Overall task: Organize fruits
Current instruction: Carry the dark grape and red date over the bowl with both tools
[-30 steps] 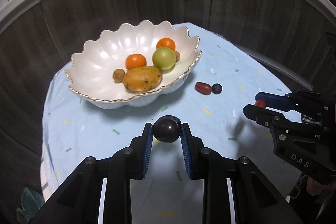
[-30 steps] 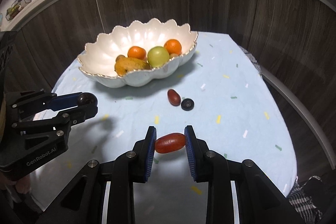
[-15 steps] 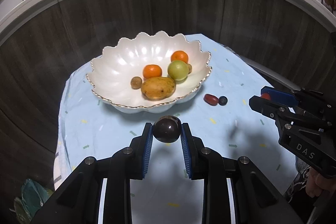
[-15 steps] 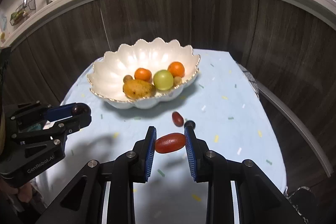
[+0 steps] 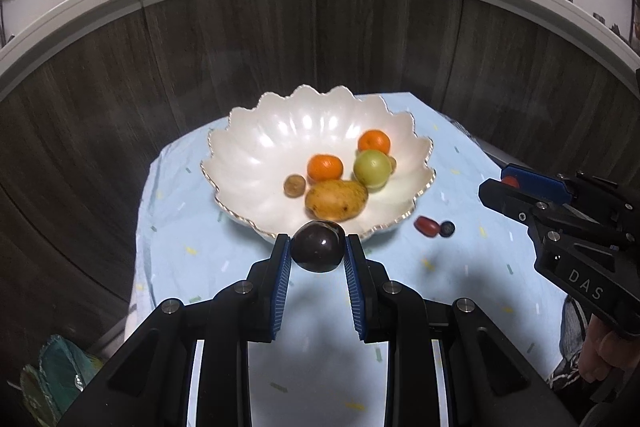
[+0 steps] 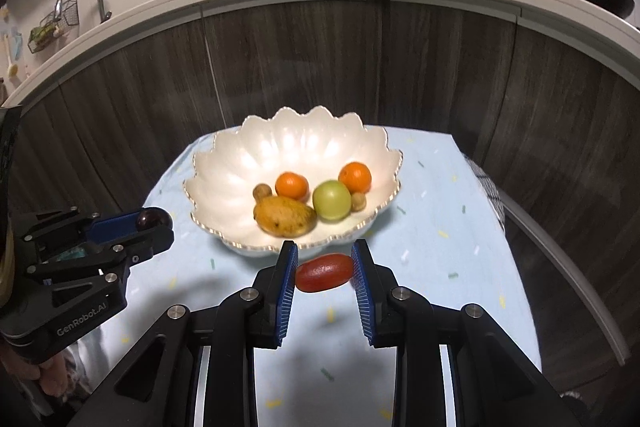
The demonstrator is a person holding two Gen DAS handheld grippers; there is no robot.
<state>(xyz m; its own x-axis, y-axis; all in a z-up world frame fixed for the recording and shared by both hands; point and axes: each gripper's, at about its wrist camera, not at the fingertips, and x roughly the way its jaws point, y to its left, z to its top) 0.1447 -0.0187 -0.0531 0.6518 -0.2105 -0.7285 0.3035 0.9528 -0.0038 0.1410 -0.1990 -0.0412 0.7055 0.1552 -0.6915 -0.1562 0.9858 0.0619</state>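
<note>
Left wrist view: the left gripper (image 5: 318,251) sits at lower centre, its blue pads clamped on a dark purple round fruit (image 5: 318,246) that overlaps the near gold-edged rim of the scalloped white bowl (image 5: 256,147). Inside the bowl, toward its right half, lie two oranges (image 5: 325,167), a green fruit (image 5: 372,169), a yellow-brown mango (image 5: 336,199) and a small brown fruit (image 5: 294,185); the bowl's left half is bare. On the pale blue tablecloth (image 5: 180,239), right of the bowl, a small red fruit (image 5: 426,225) and a dark berry (image 5: 447,229) lie touching. The right gripper (image 5: 505,187) enters from the right edge, well apart from the bowl.

Right wrist view: the right gripper (image 6: 325,269) at lower centre is closed on an oblong red fruit (image 6: 325,272), just below the bowl's near rim in the frame. Open cloth stretches to the right of the bowl as far as the table's edge. Dark wood panelling (image 6: 440,67) curves behind the table, close to the bowl's far side.
</note>
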